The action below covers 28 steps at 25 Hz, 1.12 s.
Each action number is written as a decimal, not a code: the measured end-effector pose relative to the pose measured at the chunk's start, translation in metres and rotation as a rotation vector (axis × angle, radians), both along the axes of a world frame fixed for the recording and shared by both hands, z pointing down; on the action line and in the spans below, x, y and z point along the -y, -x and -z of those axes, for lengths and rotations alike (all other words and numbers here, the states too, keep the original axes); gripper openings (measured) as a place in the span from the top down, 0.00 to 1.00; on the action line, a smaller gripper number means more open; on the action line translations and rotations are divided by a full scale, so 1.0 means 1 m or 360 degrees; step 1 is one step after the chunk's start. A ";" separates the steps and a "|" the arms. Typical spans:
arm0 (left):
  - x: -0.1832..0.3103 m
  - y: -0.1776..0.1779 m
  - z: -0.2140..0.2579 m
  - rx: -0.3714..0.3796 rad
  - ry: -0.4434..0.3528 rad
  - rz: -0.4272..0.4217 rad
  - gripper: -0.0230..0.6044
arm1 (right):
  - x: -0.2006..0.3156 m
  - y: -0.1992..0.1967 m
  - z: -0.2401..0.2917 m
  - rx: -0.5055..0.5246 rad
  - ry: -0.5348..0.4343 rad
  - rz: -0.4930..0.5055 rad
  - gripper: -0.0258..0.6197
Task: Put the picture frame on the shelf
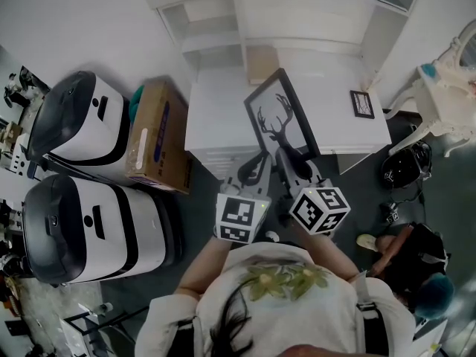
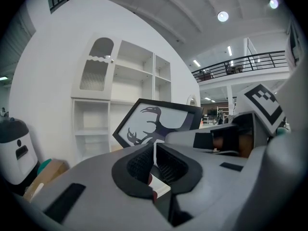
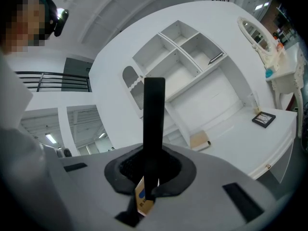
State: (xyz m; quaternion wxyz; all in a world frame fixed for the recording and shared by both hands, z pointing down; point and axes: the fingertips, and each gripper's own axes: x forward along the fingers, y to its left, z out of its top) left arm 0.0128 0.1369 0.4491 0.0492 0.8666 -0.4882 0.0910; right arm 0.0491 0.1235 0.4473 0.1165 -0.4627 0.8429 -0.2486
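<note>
A black picture frame (image 1: 281, 116) with a deer silhouette is held tilted in the air over the white desk (image 1: 223, 117). My right gripper (image 1: 288, 155) is shut on its lower edge. In the right gripper view the picture frame (image 3: 154, 114) stands edge-on between the right gripper's (image 3: 154, 166) pads. My left gripper (image 1: 260, 161) is just left of it, jaws together and holding nothing. From the left gripper (image 2: 154, 150) the frame (image 2: 159, 121) shows ahead and slightly right. The white shelf unit (image 1: 216, 21) rises behind the desk, and its open compartments (image 3: 178, 57) also appear in the right gripper view.
A small black frame (image 1: 362, 103) lies at the desk's right end and a tan book (image 1: 262, 64) at the back. A cardboard box (image 1: 156, 136) and two white-and-black machines (image 1: 74, 117) stand left. A white chair (image 1: 446, 88) is right; a person (image 1: 394, 248) is low at right.
</note>
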 end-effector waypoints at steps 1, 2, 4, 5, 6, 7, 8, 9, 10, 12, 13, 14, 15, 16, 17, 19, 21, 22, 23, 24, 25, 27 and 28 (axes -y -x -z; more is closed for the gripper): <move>0.005 0.001 -0.001 0.0000 0.0002 -0.0004 0.90 | 0.005 0.001 0.000 0.0002 -0.0001 -0.0004 0.89; 0.010 0.003 -0.002 0.0002 0.0006 -0.0008 0.90 | 0.011 0.003 0.000 0.0004 -0.0001 -0.0009 0.89; 0.022 0.007 -0.005 0.0008 0.0019 -0.0017 0.89 | 0.022 0.006 -0.001 0.0010 0.0009 -0.0019 0.89; 0.028 0.009 -0.005 0.0009 0.0023 -0.0021 0.90 | 0.028 0.008 -0.002 0.0013 0.0015 -0.0022 0.89; 0.035 0.011 -0.005 0.0008 0.0022 -0.0025 0.90 | 0.035 0.010 -0.002 0.0016 0.0020 -0.0025 0.89; 0.044 0.014 -0.004 0.0007 0.0017 -0.0028 0.90 | 0.044 0.013 -0.002 0.0017 0.0021 -0.0027 0.89; 0.054 0.018 -0.002 0.0006 0.0012 -0.0030 0.90 | 0.054 0.016 0.000 0.0018 0.0020 -0.0030 0.89; 0.066 0.023 0.000 0.0003 0.0008 -0.0031 0.90 | 0.066 0.020 0.002 0.0018 0.0018 -0.0033 0.89; 0.077 0.027 0.002 -0.0002 0.0009 -0.0033 0.90 | 0.077 0.025 0.004 0.0017 0.0017 -0.0037 0.89; 0.094 0.035 0.003 -0.0014 0.0010 -0.0039 0.90 | 0.094 0.031 0.007 0.0013 0.0009 -0.0047 0.89; 0.099 0.038 0.002 -0.0017 0.0007 -0.0041 0.90 | 0.098 0.033 0.007 0.0010 0.0001 -0.0050 0.89; 0.103 0.040 0.001 -0.0018 0.0003 -0.0041 0.90 | 0.102 0.035 0.007 0.0010 -0.0010 -0.0054 0.89; 0.108 0.042 -0.001 -0.0018 -0.0002 -0.0041 0.90 | 0.106 0.036 0.007 0.0012 -0.0019 -0.0059 0.89; 0.113 0.045 -0.001 -0.0021 -0.0007 -0.0043 0.90 | 0.112 0.038 0.007 0.0017 -0.0026 -0.0064 0.89; 0.120 0.047 0.000 -0.0025 -0.0010 -0.0046 0.90 | 0.118 0.039 0.008 0.0025 -0.0029 -0.0068 0.89; 0.134 0.051 0.001 -0.0040 -0.0009 -0.0057 0.90 | 0.131 0.043 0.009 0.0044 -0.0021 -0.0076 0.89; 0.146 0.055 0.002 -0.0057 -0.0006 -0.0070 0.91 | 0.140 0.046 0.010 0.0063 -0.0012 -0.0085 0.89; 0.152 0.056 0.004 -0.0063 -0.0010 -0.0079 0.91 | 0.145 0.047 0.012 0.0073 -0.0011 -0.0090 0.89; 0.157 0.057 0.005 -0.0067 -0.0016 -0.0089 0.91 | 0.150 0.048 0.014 0.0087 -0.0011 -0.0094 0.89; 0.163 0.058 0.006 -0.0068 -0.0023 -0.0098 0.91 | 0.155 0.049 0.016 0.0102 -0.0012 -0.0098 0.89; 0.169 0.058 0.007 -0.0067 -0.0030 -0.0108 0.91 | 0.161 0.049 0.017 0.0115 -0.0016 -0.0104 0.89; 0.180 0.058 0.006 -0.0070 -0.0038 -0.0135 0.91 | 0.171 0.048 0.019 0.0126 -0.0032 -0.0123 0.89; 0.184 0.057 0.007 -0.0078 -0.0033 -0.0153 0.92 | 0.177 0.048 0.020 0.0126 -0.0040 -0.0136 0.89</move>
